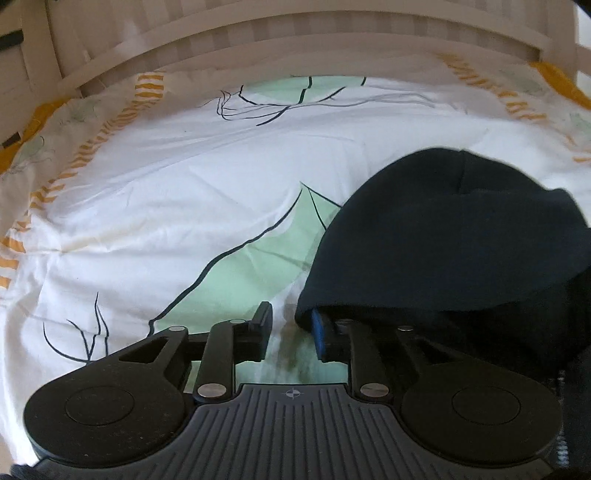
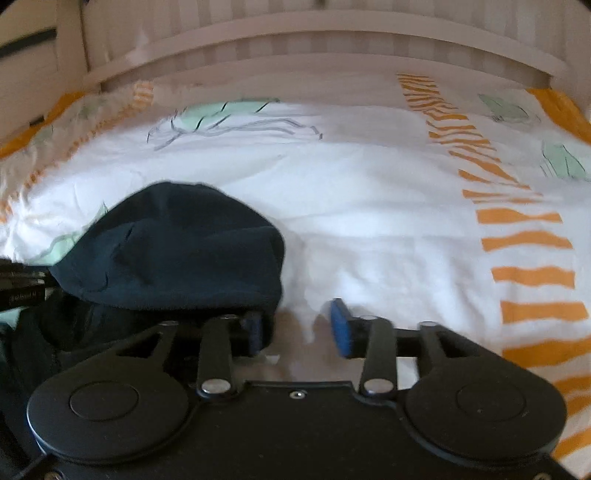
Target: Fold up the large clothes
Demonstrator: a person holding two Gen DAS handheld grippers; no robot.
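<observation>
A dark navy garment point(image 1: 450, 236) lies in a rounded, folded heap on the bed cover point(image 1: 166, 192). In the left wrist view it fills the right side, and its near edge drapes over my left gripper's right finger. My left gripper point(image 1: 291, 332) is open, low over the cover, and holds nothing. In the right wrist view the garment point(image 2: 173, 247) lies at the left, its edge against my right gripper's left finger. My right gripper point(image 2: 299, 328) is open with bare cover between the fingers.
The bed cover point(image 2: 388, 221) is white with green leaf prints and orange stripes point(image 2: 532, 240) along its sides. A pale slatted headboard point(image 1: 295, 33) runs along the far edge. Part of the left gripper's body shows at the left edge of the right wrist view point(image 2: 22, 288).
</observation>
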